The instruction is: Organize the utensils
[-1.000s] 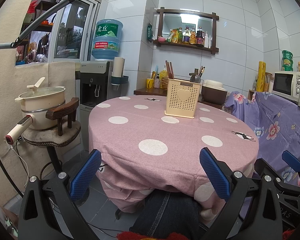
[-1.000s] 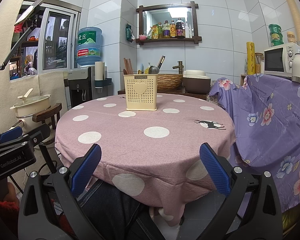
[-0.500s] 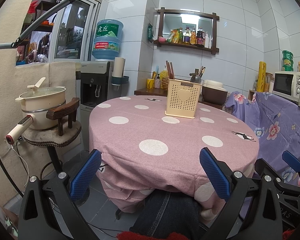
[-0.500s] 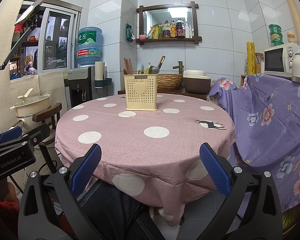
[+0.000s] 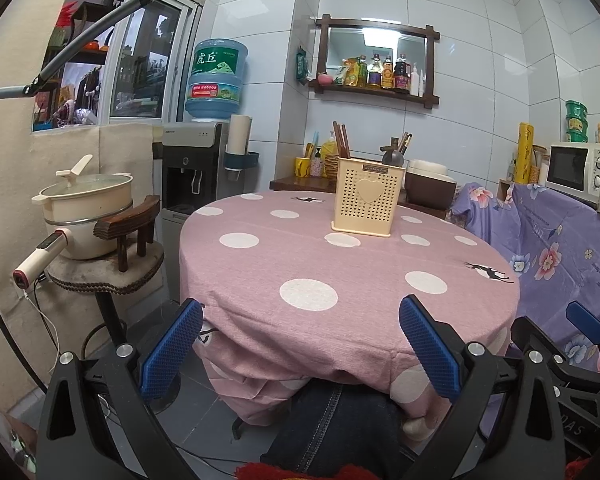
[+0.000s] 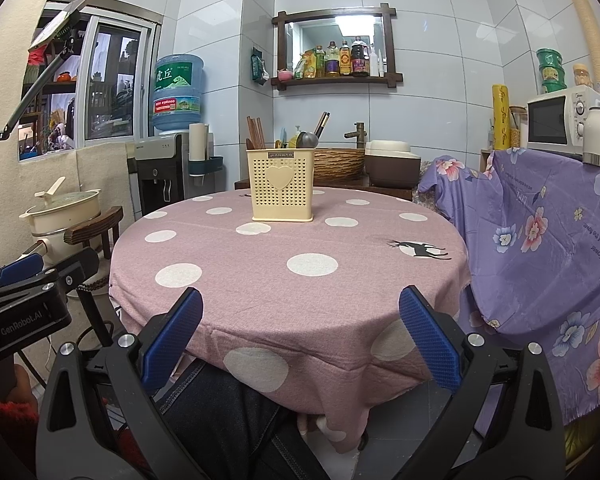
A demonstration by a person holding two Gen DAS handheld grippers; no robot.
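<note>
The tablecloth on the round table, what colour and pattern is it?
The tablecloth is pink with big white dots, plus a small black deer print. The right wrist view shows it best.

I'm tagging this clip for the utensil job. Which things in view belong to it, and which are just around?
Job:
utensil holder
chopsticks and ladle in it
left tool, right tool, both open

Bystanders:
water jug
cooking pot
microwave
bottle shelf
</note>
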